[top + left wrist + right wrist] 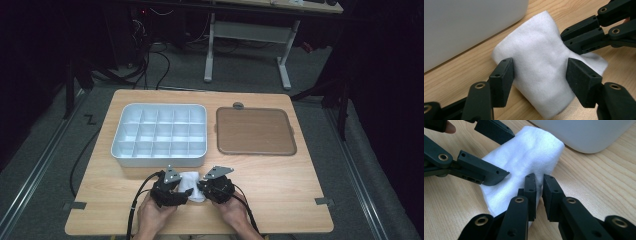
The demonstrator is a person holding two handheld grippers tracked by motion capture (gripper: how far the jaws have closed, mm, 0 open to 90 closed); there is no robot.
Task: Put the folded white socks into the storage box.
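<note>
Here my right gripper [538, 188] pinches an edge of the cloth [541, 62], which lies folded on the table [280, 185] just before the tray [122, 131]. My left gripper [540, 75] straddles it, jaws spread. It looks soft and light; I'd grip folds, not flat faces.

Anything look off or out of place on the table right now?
Nothing stands out. The white cloth lies folded on the table near the divided tray; the right gripper pinches its edge, the left gripper straddles it, open. The brown tray sits square.
</note>
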